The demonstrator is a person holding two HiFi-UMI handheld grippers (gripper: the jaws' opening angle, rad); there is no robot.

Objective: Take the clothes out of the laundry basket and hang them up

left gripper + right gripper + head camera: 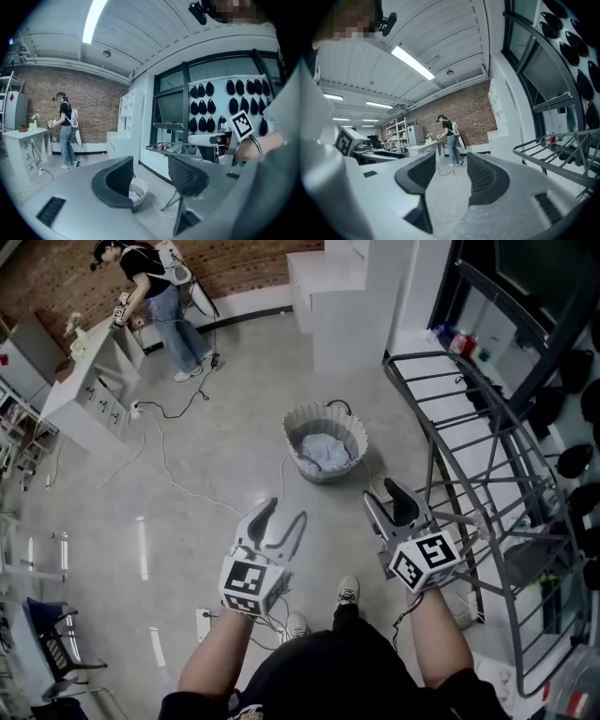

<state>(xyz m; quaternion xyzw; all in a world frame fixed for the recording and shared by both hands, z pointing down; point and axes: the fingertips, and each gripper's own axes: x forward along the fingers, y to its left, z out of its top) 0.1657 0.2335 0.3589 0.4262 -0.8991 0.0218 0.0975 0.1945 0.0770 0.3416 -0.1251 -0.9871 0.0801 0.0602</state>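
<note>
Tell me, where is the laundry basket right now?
In the head view, the laundry basket sits on the floor near the middle, just left of the metal drying rack, with pale clothes inside it.

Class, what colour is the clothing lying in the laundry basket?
The clothing is pale blue, clearest in the head view.

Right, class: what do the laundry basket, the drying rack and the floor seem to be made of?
Laundry basket: probably soft fabric or woven rope, matt pale grey; its rim ripples.
Drying rack: metal tubing, dark grey coat; thin rigid bars.
Floor: likely polished concrete, seamless grey with light reflections.
</note>
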